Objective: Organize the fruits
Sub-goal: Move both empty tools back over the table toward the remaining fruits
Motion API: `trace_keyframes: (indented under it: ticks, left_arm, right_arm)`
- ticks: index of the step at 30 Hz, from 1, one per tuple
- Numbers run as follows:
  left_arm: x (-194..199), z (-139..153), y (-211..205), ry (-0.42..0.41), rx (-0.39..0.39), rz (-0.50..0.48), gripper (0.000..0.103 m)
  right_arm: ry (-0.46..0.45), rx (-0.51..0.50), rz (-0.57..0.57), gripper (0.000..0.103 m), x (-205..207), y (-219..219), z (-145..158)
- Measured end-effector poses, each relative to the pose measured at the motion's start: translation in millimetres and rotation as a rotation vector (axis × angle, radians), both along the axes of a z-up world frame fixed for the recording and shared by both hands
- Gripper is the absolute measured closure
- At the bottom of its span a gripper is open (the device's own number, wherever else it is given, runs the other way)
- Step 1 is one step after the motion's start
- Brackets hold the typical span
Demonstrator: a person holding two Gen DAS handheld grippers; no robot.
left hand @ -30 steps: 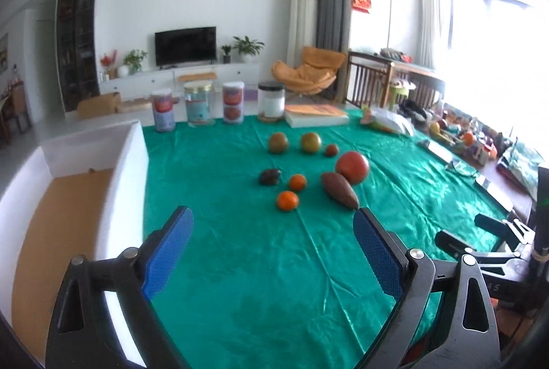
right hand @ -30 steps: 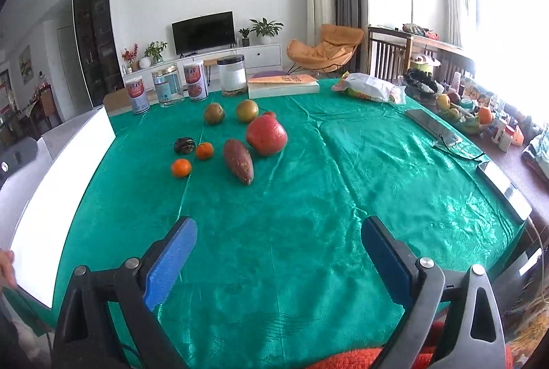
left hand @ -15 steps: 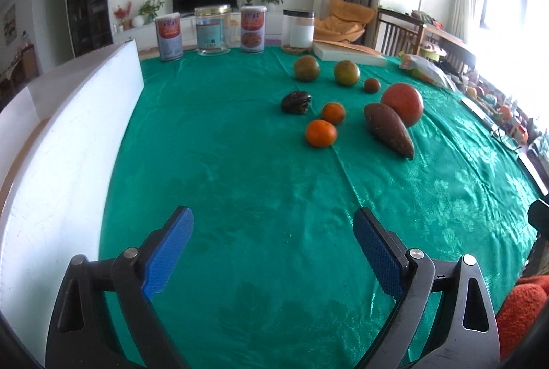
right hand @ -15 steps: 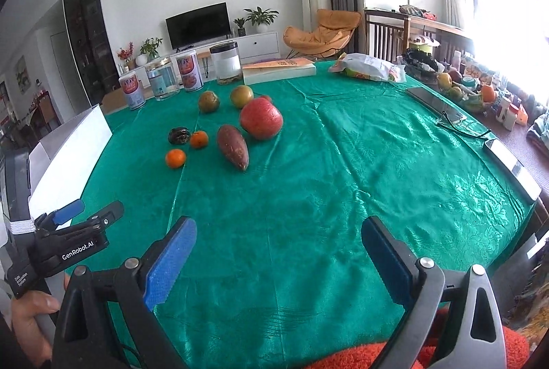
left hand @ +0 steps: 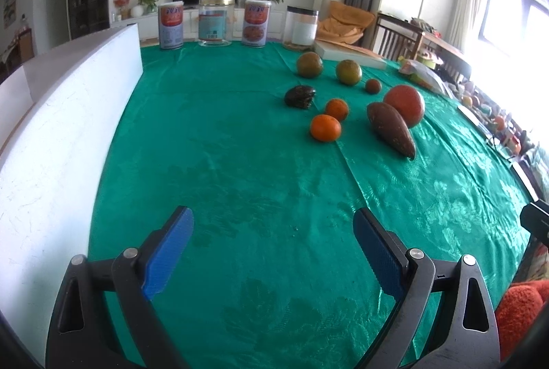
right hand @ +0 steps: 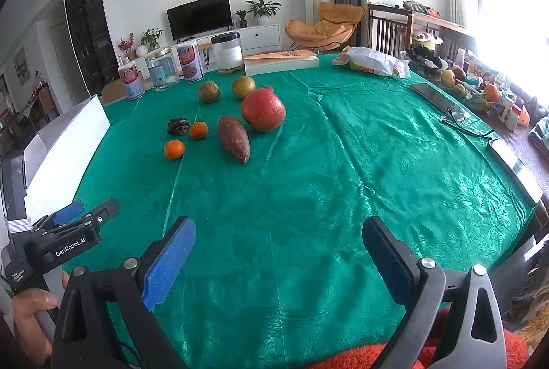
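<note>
Holding both grippers wide and empty above the green surface (left hand: 240, 163): left gripper (left hand: 272, 231), right gripper (right hand: 278, 240); fruits (right hand: 263, 109) lie well ahead.

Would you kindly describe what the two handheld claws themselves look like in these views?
Both match: each claw has black angular arms with triangular cut-outs and silver rivets, ending in flat blue ribbed pads. The left claw and right claw look identical from their own cameras. Seen from the right view, the left unit's black body carries white "GenRobot.AI" lettering and a white band.
</note>
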State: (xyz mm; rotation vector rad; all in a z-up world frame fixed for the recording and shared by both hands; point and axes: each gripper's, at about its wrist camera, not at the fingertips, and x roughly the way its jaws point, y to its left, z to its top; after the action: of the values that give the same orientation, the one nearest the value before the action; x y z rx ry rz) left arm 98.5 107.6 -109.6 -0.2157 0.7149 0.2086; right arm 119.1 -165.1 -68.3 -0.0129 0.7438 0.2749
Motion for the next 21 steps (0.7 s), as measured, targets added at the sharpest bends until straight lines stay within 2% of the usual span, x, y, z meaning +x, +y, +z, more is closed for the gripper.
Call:
trace_keyframes:
  ticks: [10,21]
  left_arm:
    - [-1,-2,-21,0.002,0.085,-0.074,0.008]
    - [0,-4,-15,0.010,0.042,-0.068,0.008]
  right_arm:
    - [-0.002,-0.004,0.007,0.005,1,-1,-1]
    - [-0.007,-0.009,0.009,0.005,0,-1,0]
